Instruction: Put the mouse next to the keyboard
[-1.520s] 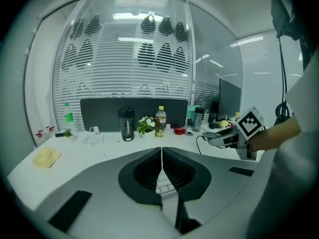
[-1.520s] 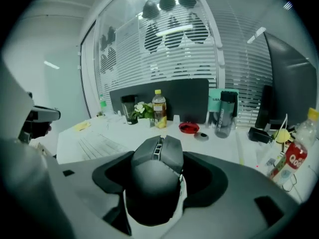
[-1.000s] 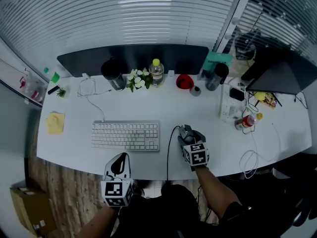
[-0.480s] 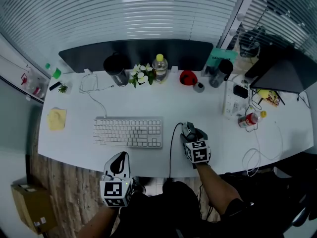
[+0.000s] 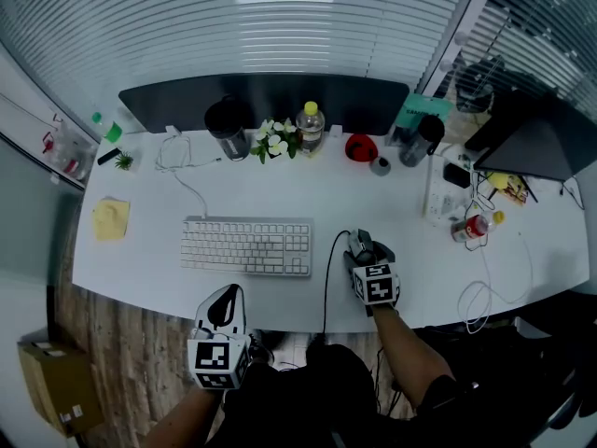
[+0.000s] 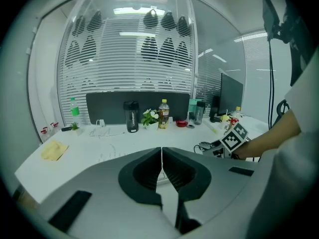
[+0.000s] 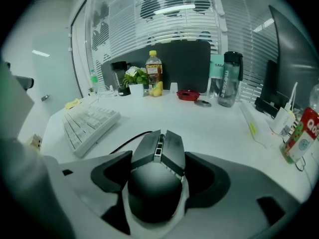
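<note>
The white desk [image 5: 280, 189] carries one keyboard [image 5: 247, 246]. The left gripper [image 6: 162, 171] hangs before the desk's front edge, jaws pressed together, empty. The right gripper [image 5: 366, 253] pinches the one mouse [image 7: 154, 173] just right of the keyboard, hiding most of it from the head view. One yellow-capped bottle [image 5: 310, 125] holds yellowish liquid.

We see a smooth white desk top [image 5: 280, 194] with a faint sheen, and on it a white plastic keyboard [image 5: 247, 246], matt. The grey angular plastic mouse [image 7: 157, 173] has a glossy black rounded back. The clear plastic bottle [image 5: 311, 127] gleams; the pale wood-grain floor [image 5: 107, 343] looks dull.
</note>
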{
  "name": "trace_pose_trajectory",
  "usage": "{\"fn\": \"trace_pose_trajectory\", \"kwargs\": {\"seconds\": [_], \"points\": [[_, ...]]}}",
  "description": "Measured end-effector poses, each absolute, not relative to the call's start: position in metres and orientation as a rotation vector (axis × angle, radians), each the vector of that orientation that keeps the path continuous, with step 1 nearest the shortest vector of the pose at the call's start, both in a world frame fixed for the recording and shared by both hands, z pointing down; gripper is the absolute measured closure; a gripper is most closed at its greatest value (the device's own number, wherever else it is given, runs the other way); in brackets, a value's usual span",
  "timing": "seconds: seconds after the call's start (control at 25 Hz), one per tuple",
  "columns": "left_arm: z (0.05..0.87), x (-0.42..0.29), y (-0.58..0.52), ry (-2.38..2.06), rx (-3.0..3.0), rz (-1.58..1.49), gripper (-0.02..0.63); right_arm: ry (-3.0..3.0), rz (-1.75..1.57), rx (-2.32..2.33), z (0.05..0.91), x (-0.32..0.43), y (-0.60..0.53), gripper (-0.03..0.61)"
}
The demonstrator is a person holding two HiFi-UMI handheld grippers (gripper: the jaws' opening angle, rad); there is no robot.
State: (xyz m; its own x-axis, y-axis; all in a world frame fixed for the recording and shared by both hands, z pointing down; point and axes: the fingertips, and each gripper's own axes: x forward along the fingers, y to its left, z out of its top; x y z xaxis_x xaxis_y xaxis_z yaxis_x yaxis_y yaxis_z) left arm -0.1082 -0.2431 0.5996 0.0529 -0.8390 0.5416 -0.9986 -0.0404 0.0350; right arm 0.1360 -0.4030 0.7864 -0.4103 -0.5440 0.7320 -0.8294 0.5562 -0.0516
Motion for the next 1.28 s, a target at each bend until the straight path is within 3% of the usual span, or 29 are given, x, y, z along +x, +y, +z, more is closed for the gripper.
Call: {"fn": "trace_pose_trajectory", "kwargs": {"seconds": [0.2,0.76,1.2,1.28], "points": [[0.589,-0.117,-0.245,-1.851,1.973,0.508,0.583,-2.150,0.520,1.094,0.761,0.131,-0.404,0.235],[0.517,-0.126,-0.279,-1.821,2.186,0.342,0.583,-2.407,0.348,1.187,0.568,0.096,-0.395,0.259],[0.436,-0.116,-0.305,-1.807,2.397,0.259,0.584,-2.603,0.167,1.255,0.426,0.096,-0.347,0.335],[0.424,-0.114,-0.305,-1.806,2.423,0.244,0.584,-2.626,0.139,1.289,0.406,0.098,-0.338,0.382]]}}
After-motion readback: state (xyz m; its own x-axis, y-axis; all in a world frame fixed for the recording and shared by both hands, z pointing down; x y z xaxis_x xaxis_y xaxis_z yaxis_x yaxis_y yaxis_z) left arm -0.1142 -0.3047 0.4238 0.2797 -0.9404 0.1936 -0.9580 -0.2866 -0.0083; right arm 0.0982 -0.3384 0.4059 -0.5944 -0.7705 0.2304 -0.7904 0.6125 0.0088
